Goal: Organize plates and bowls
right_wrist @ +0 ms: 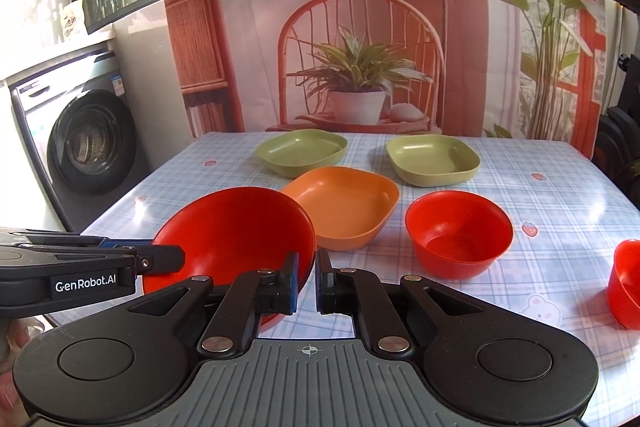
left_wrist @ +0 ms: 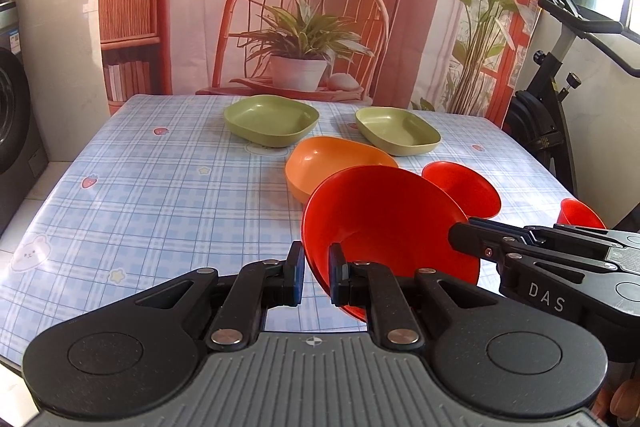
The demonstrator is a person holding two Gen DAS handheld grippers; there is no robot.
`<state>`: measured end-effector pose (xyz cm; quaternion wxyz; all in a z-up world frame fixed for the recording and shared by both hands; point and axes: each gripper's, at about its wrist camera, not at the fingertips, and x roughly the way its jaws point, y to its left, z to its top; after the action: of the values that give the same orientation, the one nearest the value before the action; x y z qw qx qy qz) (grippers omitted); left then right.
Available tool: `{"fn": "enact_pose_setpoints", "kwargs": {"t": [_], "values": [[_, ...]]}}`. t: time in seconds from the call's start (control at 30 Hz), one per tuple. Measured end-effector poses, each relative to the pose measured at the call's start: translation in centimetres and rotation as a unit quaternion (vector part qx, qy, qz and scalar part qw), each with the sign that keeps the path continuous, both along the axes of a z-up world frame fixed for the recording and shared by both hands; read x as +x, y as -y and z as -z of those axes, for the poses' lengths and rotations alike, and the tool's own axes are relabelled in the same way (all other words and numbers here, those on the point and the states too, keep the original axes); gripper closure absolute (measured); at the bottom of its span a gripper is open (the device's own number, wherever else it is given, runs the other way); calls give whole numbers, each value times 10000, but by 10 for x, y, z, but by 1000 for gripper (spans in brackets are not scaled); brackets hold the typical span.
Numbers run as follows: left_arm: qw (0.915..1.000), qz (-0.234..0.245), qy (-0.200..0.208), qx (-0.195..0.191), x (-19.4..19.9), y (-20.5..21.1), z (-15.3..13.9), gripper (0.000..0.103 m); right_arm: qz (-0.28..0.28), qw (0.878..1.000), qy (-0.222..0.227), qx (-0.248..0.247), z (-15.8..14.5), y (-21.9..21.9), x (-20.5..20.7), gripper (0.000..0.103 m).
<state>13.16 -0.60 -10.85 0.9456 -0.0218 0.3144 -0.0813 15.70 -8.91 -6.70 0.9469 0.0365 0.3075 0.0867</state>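
Observation:
A large red bowl [left_wrist: 384,223] is held tilted above the near table edge; it also shows in the right wrist view [right_wrist: 236,231]. My left gripper [left_wrist: 316,275] is shut on its rim, and my right gripper [right_wrist: 307,279] is shut on the opposite rim. My right gripper also shows from the side in the left wrist view [left_wrist: 460,233], and my left gripper in the right wrist view [right_wrist: 176,259]. An orange plate [right_wrist: 344,211] lies behind the bowl. Two green plates [right_wrist: 302,151] [right_wrist: 434,159] lie at the back. A second red bowl [right_wrist: 460,233] stands right of the orange plate, a third [right_wrist: 626,291] at the right edge.
The table [left_wrist: 160,195] has a blue checked cloth. A washing machine [right_wrist: 88,147] stands to the left. An exercise bike [left_wrist: 560,75] stands to the right. A printed backdrop [right_wrist: 360,27] hangs behind the table.

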Motion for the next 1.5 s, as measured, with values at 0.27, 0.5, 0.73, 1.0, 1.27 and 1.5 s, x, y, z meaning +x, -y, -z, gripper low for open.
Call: {"fn": "enact_pose_setpoints", "kwargs": {"t": [0.27,0.5,0.73,1.0,1.27,1.5], "values": [[9996,-54,279,40,-23,3,-19,90,-10,9992,393,-7,-26,-3,-26,96],[9992,83,369,101,-22,10,-24,90,48,9983,588,-33,-38,2,-35,96],[9993,360,30,14,7,15,-11,88,214,9988,423,71,-30,18,-14,96],[9979,599,-198,-113,54,34,-5,89,547,9981,195,197,-17,48,19,95],[9954,890,-339,-118,91,66,1,89,941,9949,-45,366,-1,87,46,95],[9914,1169,-591,-60,130,96,12,89,1219,9918,-15,375,4,120,65,95]]}}
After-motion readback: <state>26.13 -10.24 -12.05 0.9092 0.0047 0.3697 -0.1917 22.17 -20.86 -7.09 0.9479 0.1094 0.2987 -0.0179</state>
